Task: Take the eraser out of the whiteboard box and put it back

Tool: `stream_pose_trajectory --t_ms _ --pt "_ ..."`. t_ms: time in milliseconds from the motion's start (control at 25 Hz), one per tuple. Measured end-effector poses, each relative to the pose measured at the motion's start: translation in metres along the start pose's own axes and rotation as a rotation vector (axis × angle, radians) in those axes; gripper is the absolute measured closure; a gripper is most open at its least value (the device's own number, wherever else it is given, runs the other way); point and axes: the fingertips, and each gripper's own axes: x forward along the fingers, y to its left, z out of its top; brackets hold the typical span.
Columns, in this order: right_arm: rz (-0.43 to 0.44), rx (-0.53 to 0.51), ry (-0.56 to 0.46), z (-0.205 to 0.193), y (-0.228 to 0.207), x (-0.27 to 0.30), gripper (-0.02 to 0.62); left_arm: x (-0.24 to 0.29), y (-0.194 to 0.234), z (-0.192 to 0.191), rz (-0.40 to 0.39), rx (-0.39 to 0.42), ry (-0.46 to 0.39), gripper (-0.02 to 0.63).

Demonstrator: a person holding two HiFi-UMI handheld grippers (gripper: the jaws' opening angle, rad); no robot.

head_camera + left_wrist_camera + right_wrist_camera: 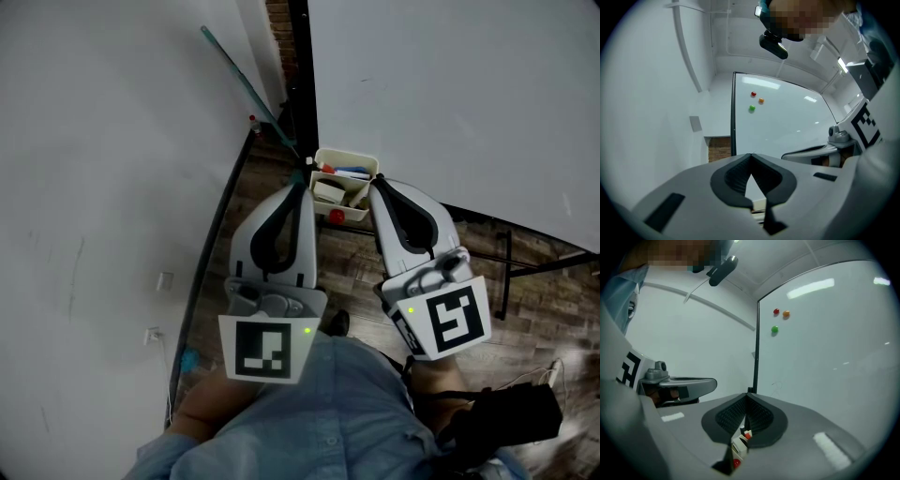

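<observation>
A white box [361, 161] hangs at the whiteboard's lower corner. In it lie a white eraser [328, 193], blue markers [352, 172] and a red piece [336, 217]. My left gripper [302, 180] is shut and empty, its tips just left of the box's near rim. My right gripper [375, 184] is shut and empty too, at the box's right side. In the left gripper view the left gripper [751, 155] has its jaws meeting at the tips. In the right gripper view the right gripper [746, 395] is shut, and the eraser [739, 445] shows through the gap below its tips.
The whiteboard [450, 94] rises behind the box, with red, orange and green magnets [752, 108] on it. A white wall [103, 159] is on the left, with a teal rod [246, 82] leaning in the corner. Below are a wooden floor [356, 272], a black stand leg [506, 272] and a black bag [506, 412].
</observation>
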Motion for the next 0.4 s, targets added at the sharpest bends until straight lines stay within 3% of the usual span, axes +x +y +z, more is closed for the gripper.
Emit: stream_pose_trajectory --t_ms 400 --pt "0.003 -0.004 0.000 0.0012 -0.0031 0.0011 0.595 0.0033 -0.0011 0.0011 -0.002 0.000 0.000 0.601"
